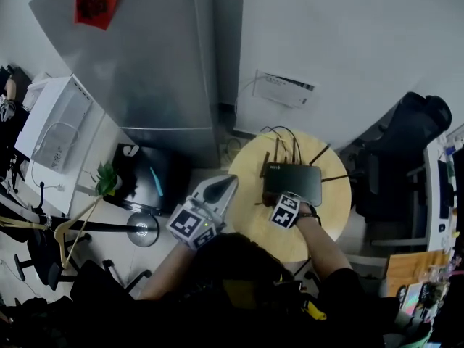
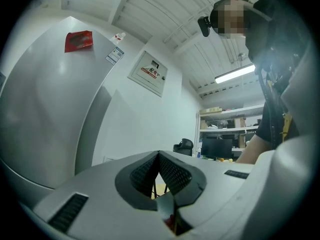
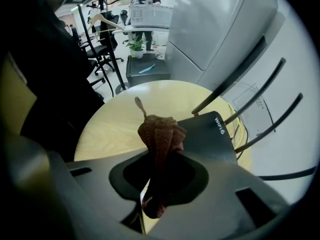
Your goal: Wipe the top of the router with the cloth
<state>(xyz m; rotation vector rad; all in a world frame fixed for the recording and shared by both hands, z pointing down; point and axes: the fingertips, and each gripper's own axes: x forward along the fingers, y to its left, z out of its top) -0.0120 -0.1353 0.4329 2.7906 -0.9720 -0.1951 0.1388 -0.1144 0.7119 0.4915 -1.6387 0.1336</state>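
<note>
Head view: high above the person, facing steeply down, far off. It takes in the whole round worktop [image 1: 330, 227], router [image 1: 292, 182], left gripper [image 1: 230, 182], right gripper [image 1: 285, 200] and grey cabinet [image 1: 145, 64].

Left gripper view: camera sits off the worktop's edge, tilted up at the cabinet [image 2: 45, 109], wall and ceiling. Its own jaws fill the bottom, with a sliver of worktop [image 2: 160, 187] behind them.

Right gripper view: very near, looking down along its jaws at the router [image 3: 210, 134] top and worktop [image 3: 110, 124], with the cloth [image 3: 160, 134] right before the lens.

Shared: cabinet [image 3: 220, 24] in all three views. The red paper [image 1: 94, 1] on it shows in the head and left gripper views. Router shows in the head and right gripper views.
</note>
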